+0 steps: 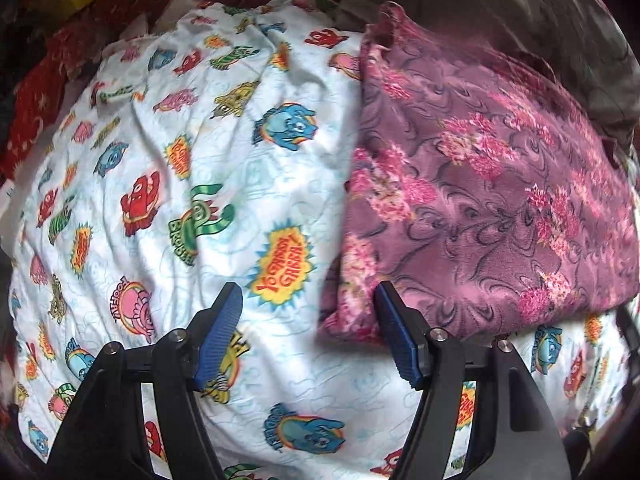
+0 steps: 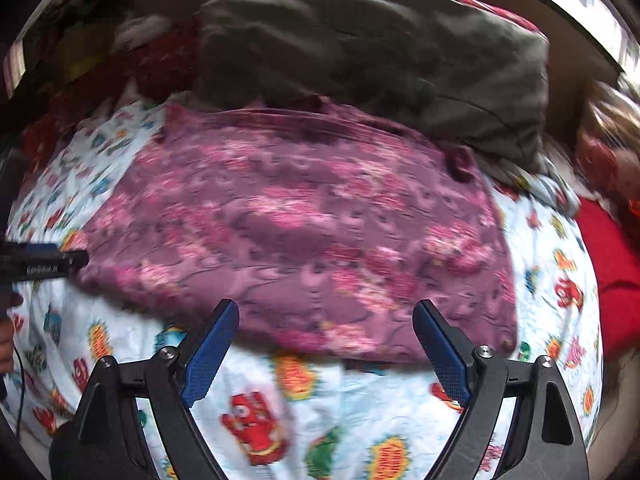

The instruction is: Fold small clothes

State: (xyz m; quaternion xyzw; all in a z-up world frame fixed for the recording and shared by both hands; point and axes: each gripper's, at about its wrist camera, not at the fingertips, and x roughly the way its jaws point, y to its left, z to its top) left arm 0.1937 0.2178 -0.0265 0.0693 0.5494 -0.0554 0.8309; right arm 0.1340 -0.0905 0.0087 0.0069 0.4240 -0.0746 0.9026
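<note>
Blue-padded left gripper [image 1: 310, 336] nearest lens – jaws spread, nothing between pads, poised over cartoon-print sheet [image 1: 168, 184]. Left of scene: red patterned fabric [image 1: 36, 108] along sheet's edge. Centre to right: folded purple floral garment [image 1: 488, 208] lying flat on sheet, its near-left corner just beside left gripper's right finger. Right gripper [image 2: 326, 344] – jaws released, empty, above garment's near edge. Grey cloth [image 2: 372, 56] behind garment. Red cloth [image 2: 612, 256] far right. Right view blurred.
</note>
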